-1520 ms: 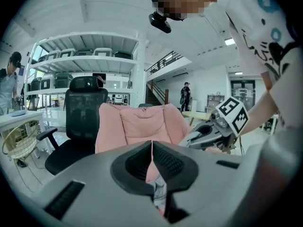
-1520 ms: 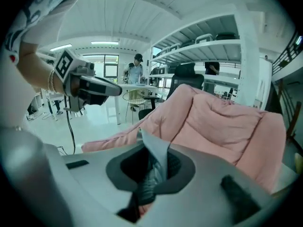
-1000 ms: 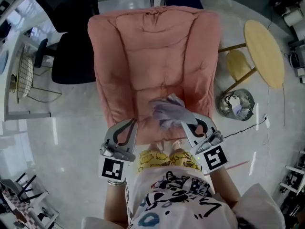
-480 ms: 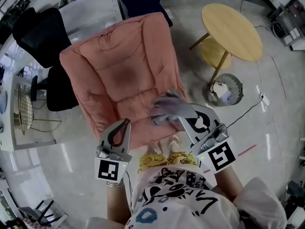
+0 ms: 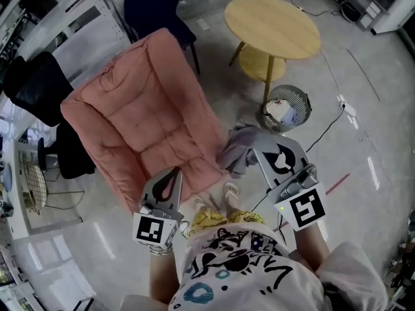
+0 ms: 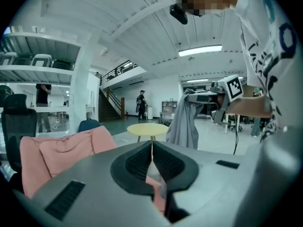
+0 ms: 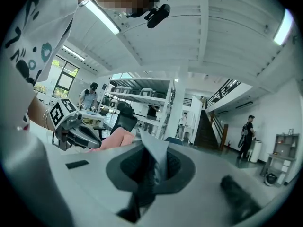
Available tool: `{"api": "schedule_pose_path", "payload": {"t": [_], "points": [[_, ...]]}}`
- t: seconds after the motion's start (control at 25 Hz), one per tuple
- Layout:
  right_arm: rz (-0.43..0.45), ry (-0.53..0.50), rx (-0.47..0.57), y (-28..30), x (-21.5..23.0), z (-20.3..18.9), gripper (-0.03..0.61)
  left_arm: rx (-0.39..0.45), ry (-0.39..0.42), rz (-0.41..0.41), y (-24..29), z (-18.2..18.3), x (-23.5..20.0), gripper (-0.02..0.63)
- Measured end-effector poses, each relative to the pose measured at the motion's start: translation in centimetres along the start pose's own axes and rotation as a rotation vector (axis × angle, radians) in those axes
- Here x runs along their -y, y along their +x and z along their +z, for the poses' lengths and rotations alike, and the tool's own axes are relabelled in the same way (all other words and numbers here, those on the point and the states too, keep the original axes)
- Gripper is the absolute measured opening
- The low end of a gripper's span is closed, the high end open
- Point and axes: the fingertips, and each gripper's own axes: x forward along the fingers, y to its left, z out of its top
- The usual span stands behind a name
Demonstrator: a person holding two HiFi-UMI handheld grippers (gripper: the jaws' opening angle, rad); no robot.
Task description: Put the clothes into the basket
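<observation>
Clearly my right tongs (image 7: 152, 167) were clamped on a fold of the grey garment (image 5: 241, 149), with cloth bunched between the pads and the rest hanging loose below and to the left of them. My left tongs (image 6: 151, 161) were pressed together with nothing in them, held low and nearer to me, over the near corner of the pink padded lounge chair (image 5: 139, 118).

The garment hung above the floor, just right of the chair's edge and short of the wire basket (image 5: 286, 109), which stood farther off to the right and had something pale in it.

My worry was the grip. Only a small pinch of fabric seemed to be caught, so a quick swing could pull it free and drop it on the floor. The trailing hem could also snag on the basket's rim. The basket looked light, so it might tip.

The room was tight on the basket's far side. A leg of the round wooden table (image 5: 272, 24) stood just beside it, and the tabletop sat close above. A black cable (image 5: 327, 129) ran across the floor on its right. The near side looked open, so I judged that the best way in.
</observation>
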Motion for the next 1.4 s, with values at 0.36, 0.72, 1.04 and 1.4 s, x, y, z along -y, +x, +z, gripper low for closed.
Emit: {"api": "schedule_pose_path", "payload": {"t": [0.36,0.72,1.04,1.4], "points": [[-0.253,0.027,-0.094,-7.0,1.6,-1.1,0.038,0.060,0.069,-0.155,0.1,2.2,1.2,0.017],[-0.373,0.035,-0.175,-12.9,-0.5,-1.5,0.038,0.012,0.058,-0.217,-2.8,-0.9,1.5,0.017],[-0.422,0.040,-0.190,-15.9,-0.7,-1.9,0.038,0.016,0.087,-0.291,-1.4,0.2,4.0,0.017],[-0.458,0.069,-0.161,-20.2,3.4,-3.1,0.038,0.029,0.146,-0.307,2.4,2.7,9.0,0.017]]}}
